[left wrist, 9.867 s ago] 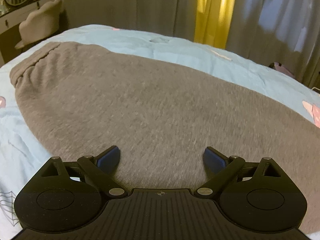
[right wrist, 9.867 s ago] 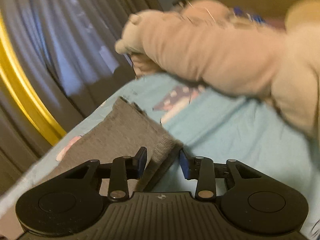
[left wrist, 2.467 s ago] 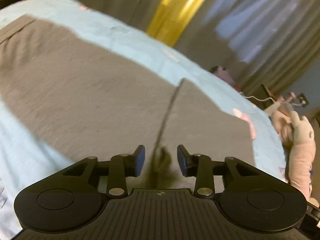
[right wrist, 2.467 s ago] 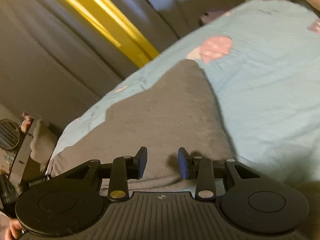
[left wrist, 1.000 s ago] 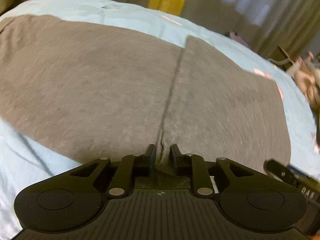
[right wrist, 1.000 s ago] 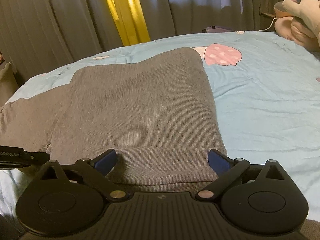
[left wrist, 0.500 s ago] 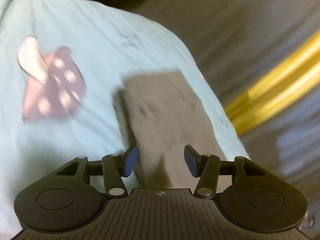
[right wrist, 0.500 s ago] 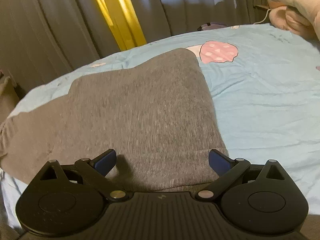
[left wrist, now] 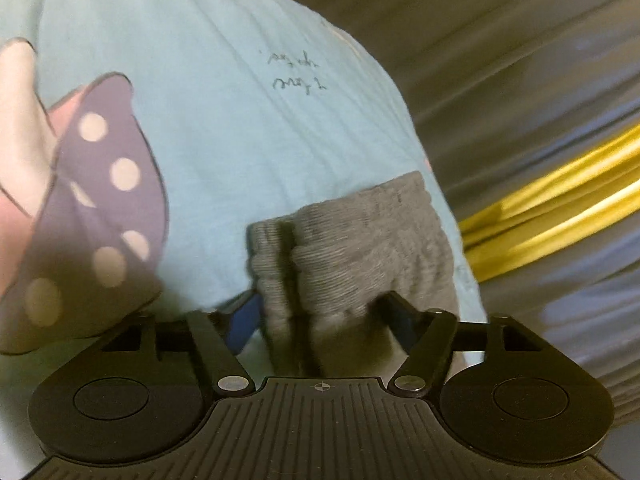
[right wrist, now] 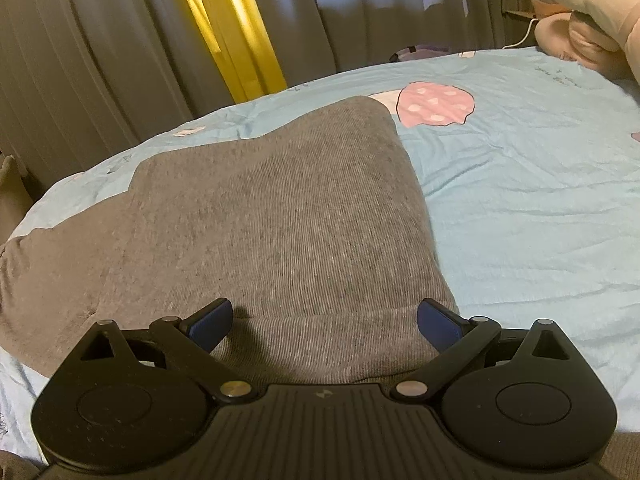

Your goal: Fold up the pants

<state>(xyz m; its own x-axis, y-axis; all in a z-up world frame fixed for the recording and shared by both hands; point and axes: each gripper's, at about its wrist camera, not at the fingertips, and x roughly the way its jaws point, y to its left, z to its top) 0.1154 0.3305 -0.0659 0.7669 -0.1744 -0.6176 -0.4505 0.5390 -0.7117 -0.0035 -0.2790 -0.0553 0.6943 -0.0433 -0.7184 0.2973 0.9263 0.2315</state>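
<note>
Grey knitted pants (right wrist: pixel 280 216) lie flat on the light blue bed (right wrist: pixel 540 200), with one part folded over the other, so the upper layer ends in a straight edge toward the right side. A ribbed band of the pants (left wrist: pixel 352 252) stands up a little bunched in front of the left tongs (left wrist: pixel 324 320). The left tongs are tilted, so the bed looks slanted in their view, and their blue pads are apart with the bunched cloth between them; the picture is blurred, and I cannot tell if the pads touch the cloth. The right tongs (right wrist: pixel 324 324) are held level and low over the near edge of the pants, wide apart and gripping nothing. On the bed sheet, beside the pants, is a pink mushroom print (right wrist: pixel 436 104). A plush toy (right wrist: pixel 588 12) lies at the far corner. Behind the bed hang grey curtains (right wrist: pixel 100 60) with a yellow strip (right wrist: pixel 236 36).
</note>
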